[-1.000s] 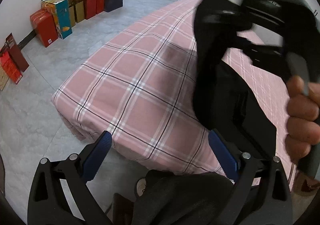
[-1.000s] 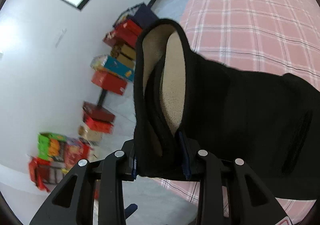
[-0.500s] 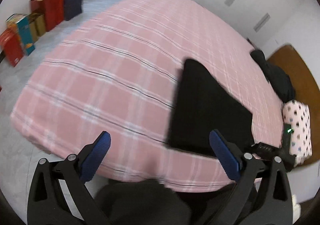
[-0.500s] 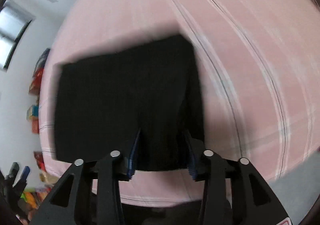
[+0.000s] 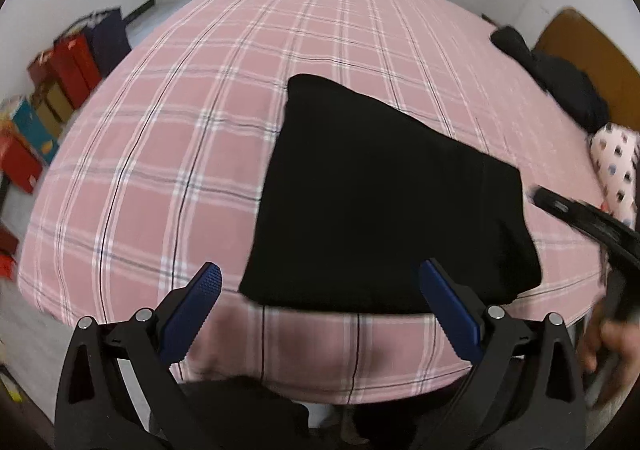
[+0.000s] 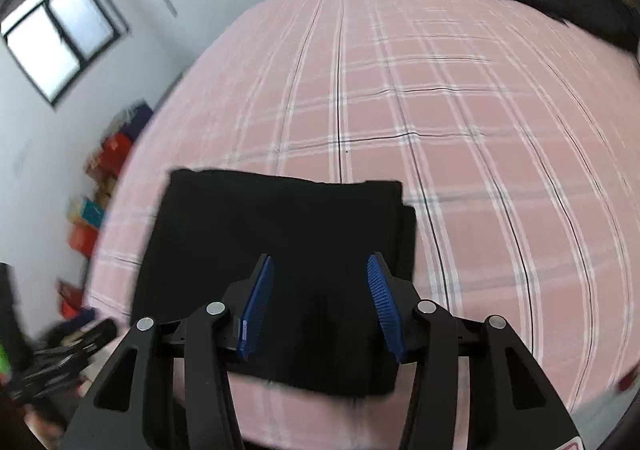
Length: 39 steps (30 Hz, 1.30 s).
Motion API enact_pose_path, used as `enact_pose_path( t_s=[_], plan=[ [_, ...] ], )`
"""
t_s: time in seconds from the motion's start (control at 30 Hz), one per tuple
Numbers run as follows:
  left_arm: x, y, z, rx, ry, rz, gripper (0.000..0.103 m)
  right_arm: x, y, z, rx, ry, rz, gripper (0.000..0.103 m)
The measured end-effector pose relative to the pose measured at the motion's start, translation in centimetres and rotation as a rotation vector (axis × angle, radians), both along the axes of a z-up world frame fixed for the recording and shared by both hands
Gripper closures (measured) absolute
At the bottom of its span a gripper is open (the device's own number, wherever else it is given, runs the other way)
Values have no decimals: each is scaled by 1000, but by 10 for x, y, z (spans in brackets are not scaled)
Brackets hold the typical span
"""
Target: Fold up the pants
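Both grippers pointed steeply down at the bed [image 5: 168, 138], where the folded black pants [image 5: 384, 202] lay flat near its lower edge, right of centre. In the left wrist view, the left gripper [image 5: 320, 302] stood wide apart and empty, and the person's right hand [image 5: 608, 346] blurred at the lower right. Only the right wrist view showed the right gripper [image 6: 320, 306]: its jaws had just been opening, the pants' near edge between them, pads clear of the cloth. Dark clothes [image 5: 560, 86] sat upper right.
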State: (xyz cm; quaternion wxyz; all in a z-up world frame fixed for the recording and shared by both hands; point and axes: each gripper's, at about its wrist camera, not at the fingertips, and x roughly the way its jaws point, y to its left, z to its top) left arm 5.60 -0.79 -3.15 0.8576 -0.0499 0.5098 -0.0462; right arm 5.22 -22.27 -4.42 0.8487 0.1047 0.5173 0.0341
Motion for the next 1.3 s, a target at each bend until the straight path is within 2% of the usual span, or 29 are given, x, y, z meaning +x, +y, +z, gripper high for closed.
enact_pose_path(
  t_s=[0.03,0.07,0.1,0.13,0.2,0.3,0.37,0.5,0.6,0.63,0.7,0.73,0.8,0.9,0.97,1.0,1.1,1.3],
  plan=[
    [3,-5,-2,25,0,-16,6,12,-1,-24,-75,70,4,58],
    [4,-8,-4,44,2,-23,6,17,-6,-38,-104,116,4,56],
    [8,-11,-6,66,6,-31,6,17,-13,-42,-66,115,-19,56],
    [10,-14,-8,85,7,-40,6,13,-20,-36,-33,104,-61,54],
    [15,-18,-13,141,2,-57,6,-3,-29,-20,-29,78,-135,50],
    [19,-19,-19,199,-3,-77,6,-40,-38,0,-8,21,-207,34],
    [19,-18,-26,222,1,-82,6,-61,-33,6,-40,10,-217,33],
    [14,-18,-31,244,2,-80,6,-82,-7,11,-52,-6,-155,33],
    [9,-18,-37,255,4,-87,6,-77,19,-8,-122,85,-81,34],
    [7,-18,-38,263,3,-90,6,-71,25,-25,-169,171,-66,34],
    [5,-17,-40,268,4,-94,6,-63,22,-45,-142,287,-73,36],
    [4,-17,-40,267,2,-95,6,-61,14,-46,-102,299,-104,35],
    [2,-16,-39,264,-1,-92,6,-64,4,-38,-47,268,-153,34],
    [0,-14,-37,256,-14,-86,6,-85,-6,-12,-31,87,-234,30],
    [-1,-11,-37,241,-21,-77,6,-97,-11,-7,-9,14,-277,18],
    [-3,-10,-38,238,-24,-69,6,-102,-14,-6,4,-13,-302,17],
    [-5,-9,-38,234,-38,-48,6,-111,-19,-3,3,-54,-347,17],
    [-13,-15,-29,249,-107,-58,6,-112,-3,5,-101,-110,-309,17]
  ],
)
